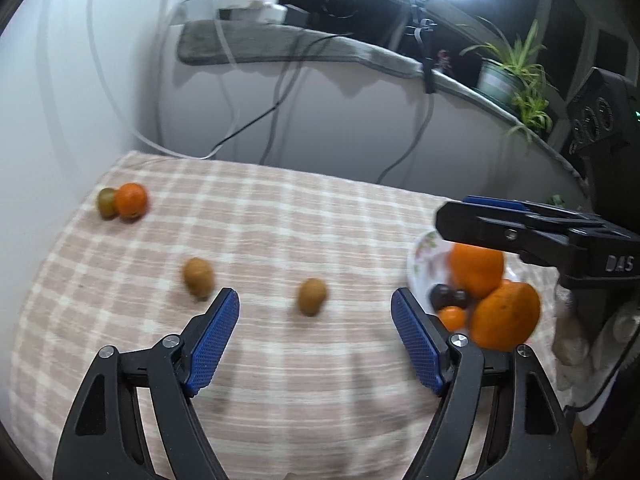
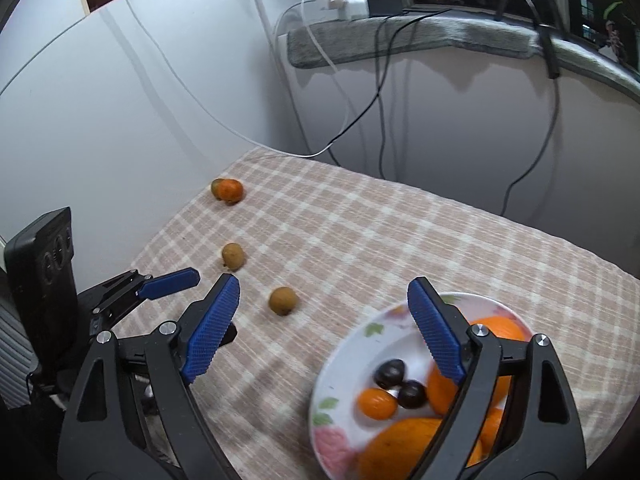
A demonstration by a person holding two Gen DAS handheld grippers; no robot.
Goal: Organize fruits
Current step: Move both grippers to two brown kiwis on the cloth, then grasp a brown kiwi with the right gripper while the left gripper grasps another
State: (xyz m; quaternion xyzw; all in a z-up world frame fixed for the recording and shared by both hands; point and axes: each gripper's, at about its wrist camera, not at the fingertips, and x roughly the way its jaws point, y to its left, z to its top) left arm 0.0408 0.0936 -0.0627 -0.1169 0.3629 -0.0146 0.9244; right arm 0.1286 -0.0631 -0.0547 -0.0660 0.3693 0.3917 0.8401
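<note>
Checked cloth (image 1: 280, 216) covers my work surface, with a grey wall and trailing cables behind. Left gripper (image 1: 316, 312): jaws wide, nothing between the pads. Right gripper (image 2: 324, 320): likewise wide and empty, hanging over the plate's (image 2: 332, 364) near rim. Loose fruit sits on the cloth — a kiwi (image 1: 311, 297) nearest my left jaws, a second kiwi (image 1: 198, 278) further left, and at the far corner a small orange (image 1: 131, 200) touching a greenish fruit (image 1: 106, 202). I judge the kiwis light, firm but bruisable, with fuzzy skin that should grip well; I would take one across its short middle with gentle pressure. Oranges on the plate look heavier, rounder and likelier to roll. Left view alone shows the ring light and potted plant; right view alone shows the plate's floral rim and its contents clearly — dark round fruits (image 2: 390, 373) and a kumquat (image 2: 377, 403).
</note>
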